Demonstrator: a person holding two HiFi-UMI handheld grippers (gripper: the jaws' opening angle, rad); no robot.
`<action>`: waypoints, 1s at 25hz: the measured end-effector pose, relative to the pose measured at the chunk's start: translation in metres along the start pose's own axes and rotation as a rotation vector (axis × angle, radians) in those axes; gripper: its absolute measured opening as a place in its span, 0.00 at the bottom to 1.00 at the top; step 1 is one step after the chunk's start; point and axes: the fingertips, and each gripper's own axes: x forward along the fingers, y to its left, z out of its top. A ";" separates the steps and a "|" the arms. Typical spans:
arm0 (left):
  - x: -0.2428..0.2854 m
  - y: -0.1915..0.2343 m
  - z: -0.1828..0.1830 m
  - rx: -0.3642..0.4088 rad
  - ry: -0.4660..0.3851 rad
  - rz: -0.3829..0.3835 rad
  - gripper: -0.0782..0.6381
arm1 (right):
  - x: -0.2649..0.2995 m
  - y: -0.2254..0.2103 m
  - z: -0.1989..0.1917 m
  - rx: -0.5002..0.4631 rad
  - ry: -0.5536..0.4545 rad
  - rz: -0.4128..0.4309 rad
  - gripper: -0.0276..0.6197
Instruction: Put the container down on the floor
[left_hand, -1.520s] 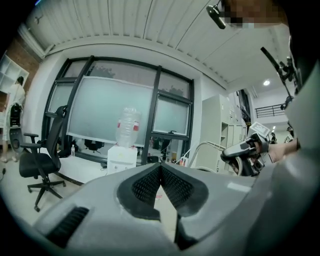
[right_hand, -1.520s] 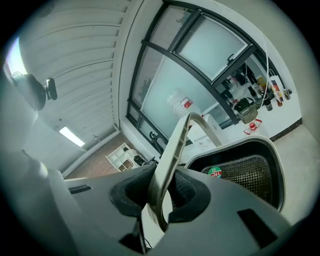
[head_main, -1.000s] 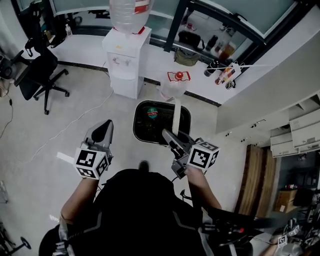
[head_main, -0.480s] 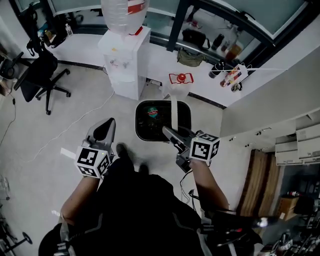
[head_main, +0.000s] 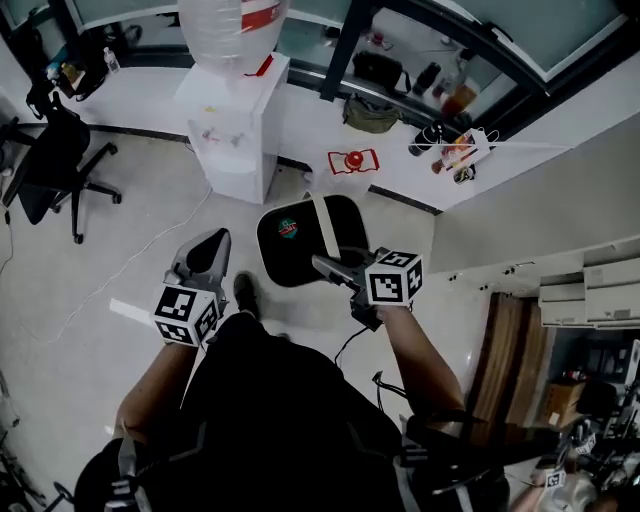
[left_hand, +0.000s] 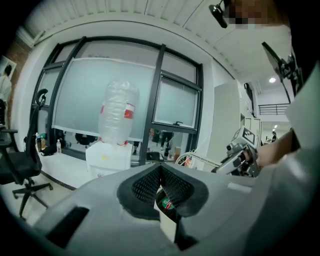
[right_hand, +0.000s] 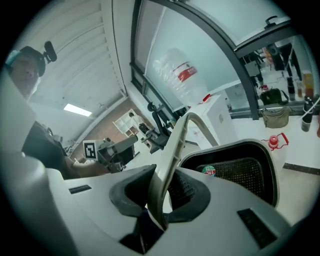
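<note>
Container (head_main: 285, 255) clamped in right gripper (head_main: 322, 264), open floor (head_main: 120, 250) beside its rim

Black for the container (head_main: 285, 262), with a cream-white handle (head_main: 325, 222) and a round green-and-red label (head_main: 288, 228) inside. Grey on the left gripper (head_main: 205, 245) and the right gripper (head_main: 322, 264) alike, with black mesh-textured pads (left_hand: 145, 185). Black-and-white square markers on white for the cubes (head_main: 185, 318). White on the water dispenser (head_main: 225, 130). Clear for its bottle (head_main: 215, 20), apart from a red-and-white band. Pale grey, faintly glossy floor (head_main: 90, 270). Black office chair (head_main: 45, 165). Black clothing (head_main: 270, 410) on the person.
</note>
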 end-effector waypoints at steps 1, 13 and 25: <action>0.008 0.008 -0.001 0.003 0.007 -0.009 0.12 | 0.008 -0.005 0.003 -0.009 0.027 0.005 0.14; 0.086 0.098 -0.016 0.007 0.116 -0.074 0.12 | 0.106 -0.091 0.022 -0.103 0.274 0.072 0.13; 0.165 0.134 -0.063 -0.004 0.222 -0.092 0.12 | 0.174 -0.201 0.009 -0.296 0.501 0.093 0.12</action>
